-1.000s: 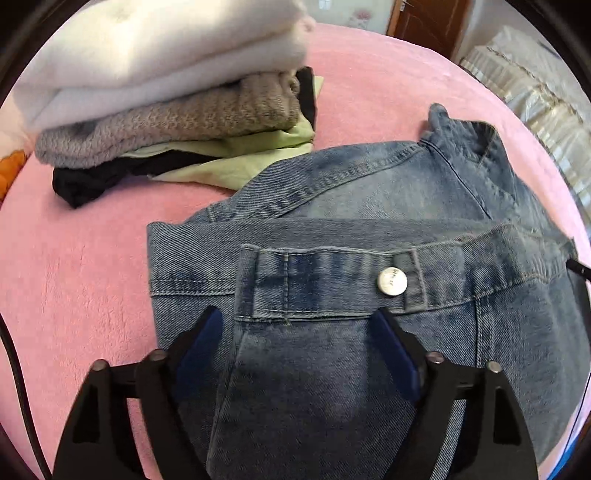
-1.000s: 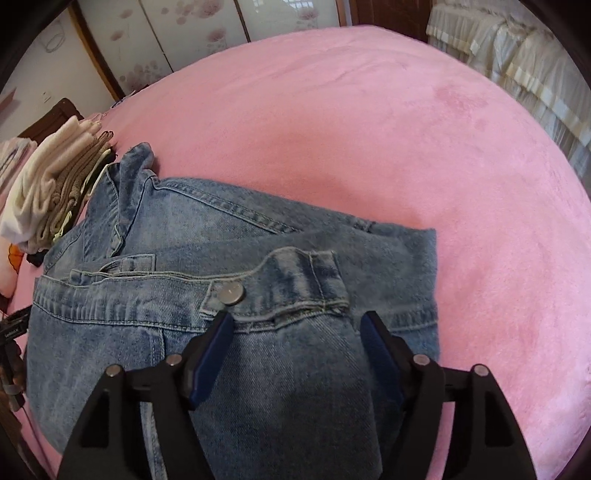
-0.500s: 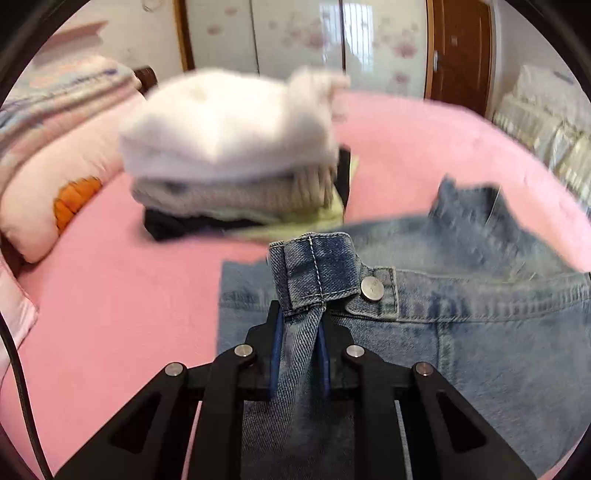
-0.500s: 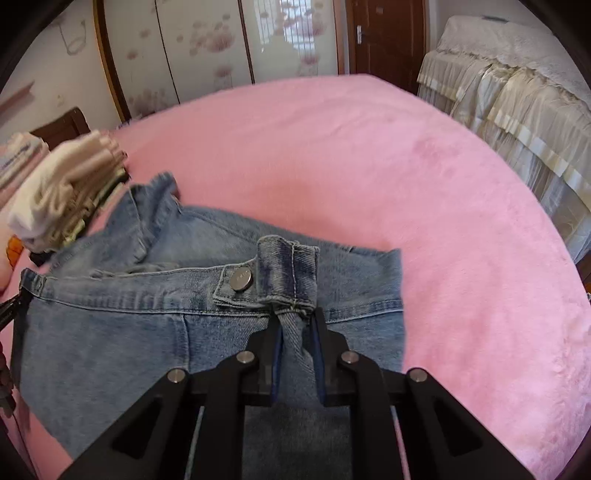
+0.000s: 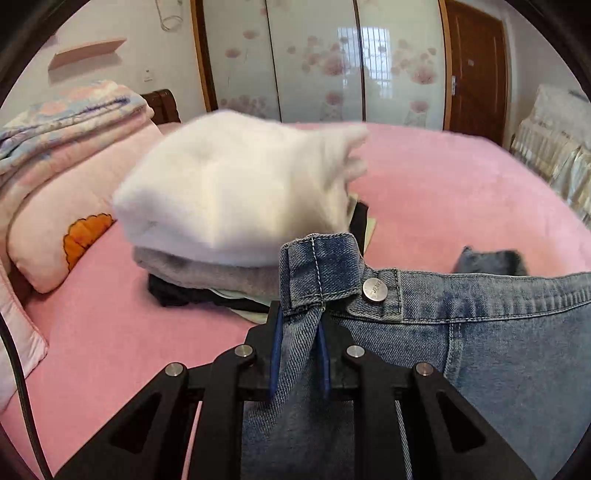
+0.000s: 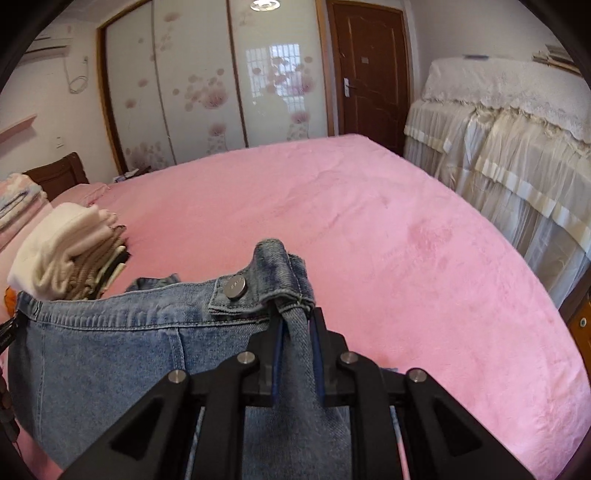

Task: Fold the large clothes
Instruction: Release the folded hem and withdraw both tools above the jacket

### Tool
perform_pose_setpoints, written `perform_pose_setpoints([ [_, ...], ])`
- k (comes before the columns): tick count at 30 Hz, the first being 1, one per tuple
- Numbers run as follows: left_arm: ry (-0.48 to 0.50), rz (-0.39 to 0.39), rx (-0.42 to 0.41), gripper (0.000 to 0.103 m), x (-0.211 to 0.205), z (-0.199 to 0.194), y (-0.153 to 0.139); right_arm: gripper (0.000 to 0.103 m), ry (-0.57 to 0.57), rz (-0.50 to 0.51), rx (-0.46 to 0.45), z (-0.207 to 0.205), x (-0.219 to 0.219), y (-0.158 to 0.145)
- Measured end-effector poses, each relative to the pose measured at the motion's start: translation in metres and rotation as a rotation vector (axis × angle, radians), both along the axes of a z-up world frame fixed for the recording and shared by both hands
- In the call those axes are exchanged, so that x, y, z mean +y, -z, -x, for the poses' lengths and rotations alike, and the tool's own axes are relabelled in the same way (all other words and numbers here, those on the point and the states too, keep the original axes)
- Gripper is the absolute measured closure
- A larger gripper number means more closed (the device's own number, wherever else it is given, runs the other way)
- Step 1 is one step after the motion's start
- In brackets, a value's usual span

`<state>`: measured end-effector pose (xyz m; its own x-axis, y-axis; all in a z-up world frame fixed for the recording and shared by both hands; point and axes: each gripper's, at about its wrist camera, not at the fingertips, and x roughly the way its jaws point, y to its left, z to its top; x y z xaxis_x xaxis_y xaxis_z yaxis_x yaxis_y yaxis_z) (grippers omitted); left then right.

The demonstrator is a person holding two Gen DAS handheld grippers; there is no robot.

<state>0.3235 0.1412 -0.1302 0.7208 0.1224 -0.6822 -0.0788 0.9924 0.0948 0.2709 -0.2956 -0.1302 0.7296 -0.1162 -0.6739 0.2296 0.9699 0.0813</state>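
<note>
The left gripper (image 5: 299, 328) and right gripper (image 6: 295, 325) each pinched 1 end of the denim jacket (image 5: 498, 332) at its hem band, holding it raised over the pink bed (image 6: 369, 221) beside the pile of folded clothes (image 5: 236, 192).

Both views are bright and evenly lit, with soft daylight and no hard shadows on the pink bedspread (image 6: 369, 229). A window reflects as a pale glare patch on the glossy wardrobe doors (image 5: 365, 66), and a ceiling lamp (image 6: 264, 4) glows at the top edge of the right wrist view. Fisheye distortion bows the bed's far edge and the door frames, and a black vignette rings each picture. In the left wrist view the white folded garment (image 5: 236, 192) topping the pile is smeared by motion blur, while the denim waistband (image 5: 321, 273) near the lens stays sharp.
</note>
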Motion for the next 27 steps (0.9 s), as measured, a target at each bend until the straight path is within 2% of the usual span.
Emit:
perform_pose_setpoints([
  [4, -0.02, -0.029, 0.065, 0.088, -0.009, -0.02, 0.039, 0.09, 0.035, -0.024, 0.093, -0.021, -0.007, 0.042],
  [8, -0.017, -0.033, 0.087, 0.087, -0.011, -0.028, 0.065, 0.089, 0.049, -0.023, 0.166, -0.029, -0.006, 0.078],
  [14, 0.005, 0.022, 0.081, 0.081, 0.002, -0.031, 0.079, 0.081, 0.07, -0.066, 0.171, -0.025, -0.017, 0.093],
  [17, -0.017, 0.067, 0.097, 0.066, 0.015, -0.033, 0.08, 0.078, 0.075, -0.09, 0.182, -0.023, -0.02, 0.092],
  [19, -0.053, 0.082, 0.11, 0.044, 0.021, -0.03, 0.074, 0.072, 0.08, -0.091, 0.2, -0.023, -0.023, 0.087],
  [22, -0.073, 0.112, 0.141, 0.044, 0.031, -0.022, 0.063, 0.07, 0.099, -0.049, 0.227, -0.015, -0.024, 0.069],
  [25, -0.087, 0.128, 0.135, 0.044, 0.036, 0.002, 0.039, 0.07, 0.065, -0.055, 0.188, 0.006, -0.012, 0.044],
  [27, -0.059, 0.135, 0.119, 0.044, 0.029, 0.022, 0.023, 0.07, 0.02, -0.076, 0.155, 0.022, 0.005, 0.029],
])
